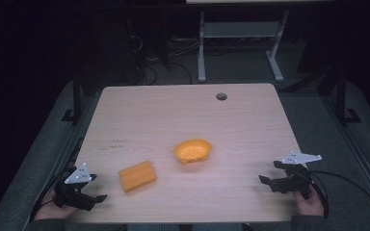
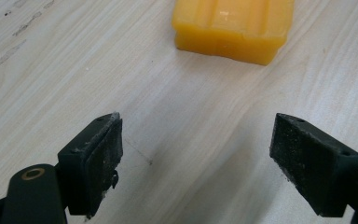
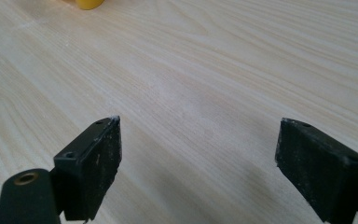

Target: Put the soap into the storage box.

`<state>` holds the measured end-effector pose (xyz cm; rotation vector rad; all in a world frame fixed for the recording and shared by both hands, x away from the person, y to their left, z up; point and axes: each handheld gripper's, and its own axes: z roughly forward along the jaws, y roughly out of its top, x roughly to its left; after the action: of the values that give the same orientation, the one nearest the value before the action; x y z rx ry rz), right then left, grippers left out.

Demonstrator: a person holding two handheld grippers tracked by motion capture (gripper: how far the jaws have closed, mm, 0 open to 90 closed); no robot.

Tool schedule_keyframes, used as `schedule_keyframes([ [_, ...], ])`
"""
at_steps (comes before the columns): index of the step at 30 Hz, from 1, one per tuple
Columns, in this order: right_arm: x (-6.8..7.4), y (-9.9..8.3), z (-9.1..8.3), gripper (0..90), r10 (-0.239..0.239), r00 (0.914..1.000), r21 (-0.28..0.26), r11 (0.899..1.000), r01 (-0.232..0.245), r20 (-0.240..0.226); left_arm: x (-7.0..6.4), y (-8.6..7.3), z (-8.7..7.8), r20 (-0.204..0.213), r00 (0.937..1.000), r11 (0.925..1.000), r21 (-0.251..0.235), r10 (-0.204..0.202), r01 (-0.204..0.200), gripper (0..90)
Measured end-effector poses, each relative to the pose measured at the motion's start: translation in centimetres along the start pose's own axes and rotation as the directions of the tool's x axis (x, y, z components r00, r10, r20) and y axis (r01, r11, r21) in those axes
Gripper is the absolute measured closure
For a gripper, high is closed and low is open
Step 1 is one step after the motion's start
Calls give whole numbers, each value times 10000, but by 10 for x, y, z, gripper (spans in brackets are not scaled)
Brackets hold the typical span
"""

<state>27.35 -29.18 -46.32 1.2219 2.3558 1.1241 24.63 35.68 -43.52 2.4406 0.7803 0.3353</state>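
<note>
- Step in hand, as I judge it: the approach has not begun. The left tongs (image 1: pixel 89 192) rest at the lower left of the high view, jaws spread wide with nothing between them; the right tongs (image 1: pixel 275 180) sit at the lower right, equally wide and empty.
- The orange ridged rectangular block, sponge-like (image 1: pixel 137 175), lies flat just right of the left tongs, lower centre-left of the frame. In the left gripper view it sits at the top (image 2: pixel 233 27), straight ahead of the jaws and apart from them.
- The orange perforated plastic bowl (image 1: pixel 192 150) stands near the middle, close to the block but not touching.
- Next move likely calls for sliding the left tongs forward to straddle the block's short sides.
- The pale wooden surface (image 1: pixel 183 110) is bare elsewhere; both tongs sit near its bottom edge, so room lies forward.
</note>
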Motion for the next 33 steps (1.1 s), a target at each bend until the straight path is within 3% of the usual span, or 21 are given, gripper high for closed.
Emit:
schedule_keyframes([
  [13, 2, 1, 2, 140, -91, 9999, 42, 9999, 91, -42, -6, 12, 3, 162, 9990, 9991, 89, 409, -410, 164],
  [19, 3, 3, 3, 139, -212, 9998, 3, 9998, 212, -57, -8, 18, 2, 144, 9991, 9991, -57, 411, -410, 164],
  [33, 3, 4, 5, 140, -249, 9996, 78, 9997, 251, -142, -12, 40, 8, 252, 9950, 9953, -102, 965, -963, 164],
])
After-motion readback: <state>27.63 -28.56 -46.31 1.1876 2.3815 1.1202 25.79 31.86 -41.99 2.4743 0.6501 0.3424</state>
